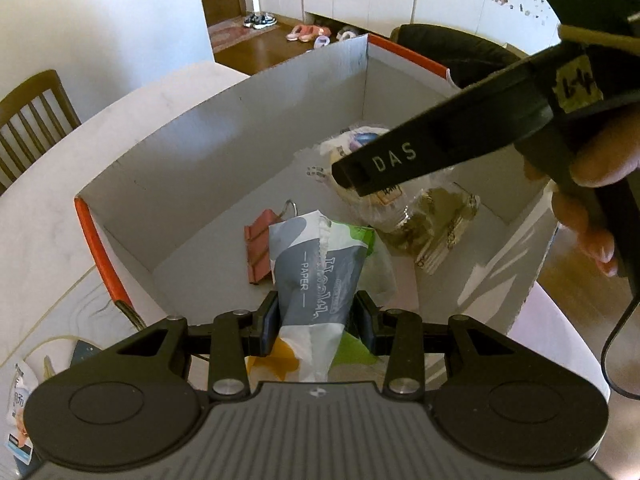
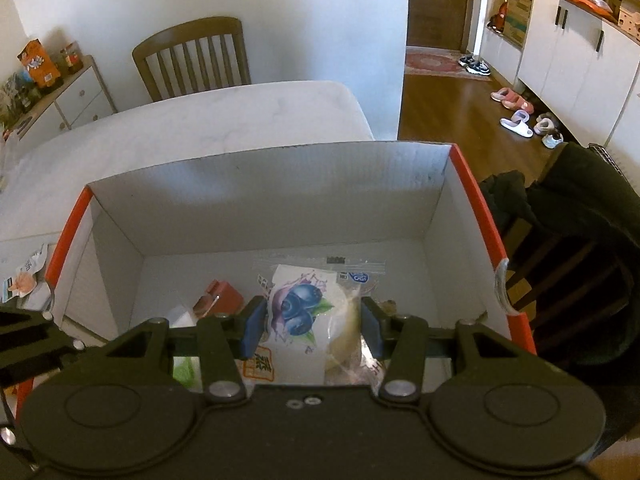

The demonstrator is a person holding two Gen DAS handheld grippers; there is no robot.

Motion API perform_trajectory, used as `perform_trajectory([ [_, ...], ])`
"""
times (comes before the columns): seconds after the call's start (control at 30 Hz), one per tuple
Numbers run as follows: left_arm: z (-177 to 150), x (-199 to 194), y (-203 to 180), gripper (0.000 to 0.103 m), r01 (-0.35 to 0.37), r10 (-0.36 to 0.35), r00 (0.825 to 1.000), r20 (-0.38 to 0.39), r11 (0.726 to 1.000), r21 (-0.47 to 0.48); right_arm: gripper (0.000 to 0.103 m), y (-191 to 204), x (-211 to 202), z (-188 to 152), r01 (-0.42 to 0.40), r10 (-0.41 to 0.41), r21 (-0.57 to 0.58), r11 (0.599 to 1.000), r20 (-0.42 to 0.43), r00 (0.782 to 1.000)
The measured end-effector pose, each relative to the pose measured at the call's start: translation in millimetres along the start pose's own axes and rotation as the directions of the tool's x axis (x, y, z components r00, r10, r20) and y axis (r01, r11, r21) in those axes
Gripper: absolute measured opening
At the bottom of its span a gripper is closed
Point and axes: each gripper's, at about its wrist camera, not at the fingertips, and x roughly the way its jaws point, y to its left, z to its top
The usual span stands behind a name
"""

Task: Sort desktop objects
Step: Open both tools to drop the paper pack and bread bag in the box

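Note:
A white cardboard box (image 1: 224,152) with orange edges stands on the table; it also shows in the right wrist view (image 2: 260,200). My left gripper (image 1: 316,320) is shut on a grey, white and green tissue pack (image 1: 316,264) and holds it over the box. My right gripper (image 2: 314,326) is shut on a clear bag of blueberry bread (image 2: 304,312) inside the box. The right gripper's arm (image 1: 420,152) crosses the left wrist view above the box. A red clip (image 1: 258,248) and a clear snack packet (image 1: 440,224) lie on the box floor.
The white marble table (image 2: 200,120) extends beyond the box. A small packet (image 1: 20,412) lies on the table left of the box. A wooden chair (image 2: 192,56) stands at the far side. A dark jacket on a chair (image 2: 580,220) is right of the box.

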Motion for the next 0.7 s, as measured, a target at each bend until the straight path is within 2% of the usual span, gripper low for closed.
perform_trajectory([
  [0.2, 2, 2, 1, 0.039, 0.017, -0.017, 1.0, -0.015, 1.0, -0.005, 0.05, 4, 5, 9, -0.003, 0.002, -0.024, 1.0, -0.031, 1.0],
  [0.43, 1, -4, 1, 0.046, 0.029, -0.029, 0.999, 0.019, 0.999, -0.024, 0.053, 9, 11, 11, 0.012, -0.015, -0.045, 0.999, -0.057, 0.998],
  [0.47, 0, -6, 1, 0.049, 0.032, -0.031, 0.999, 0.028, 0.999, -0.028, 0.055, 10, 12, 12, 0.014, -0.017, -0.045, 0.999, -0.063, 0.998],
  [0.53, -1, -10, 1, 0.054, 0.044, -0.042, 0.998, 0.046, 0.998, -0.039, 0.067, 11, 12, 10, 0.017, -0.02, -0.04, 0.999, -0.062, 0.998],
  [0.6, -2, -13, 1, 0.06, 0.065, -0.062, 0.996, 0.063, 0.997, -0.048, 0.072, 10, 10, 9, 0.019, -0.021, -0.036, 0.999, -0.051, 0.998],
  [0.67, -3, -18, 0, 0.07, 0.072, -0.067, 0.994, 0.084, 0.996, -0.06, 0.072, 10, 7, 7, 0.021, -0.022, -0.028, 0.999, -0.045, 0.999],
  [0.7, -5, -20, 1, 0.071, 0.073, -0.066, 0.994, 0.092, 0.995, -0.068, 0.073, 9, 6, 7, 0.018, -0.019, -0.021, 1.0, -0.042, 0.999],
])
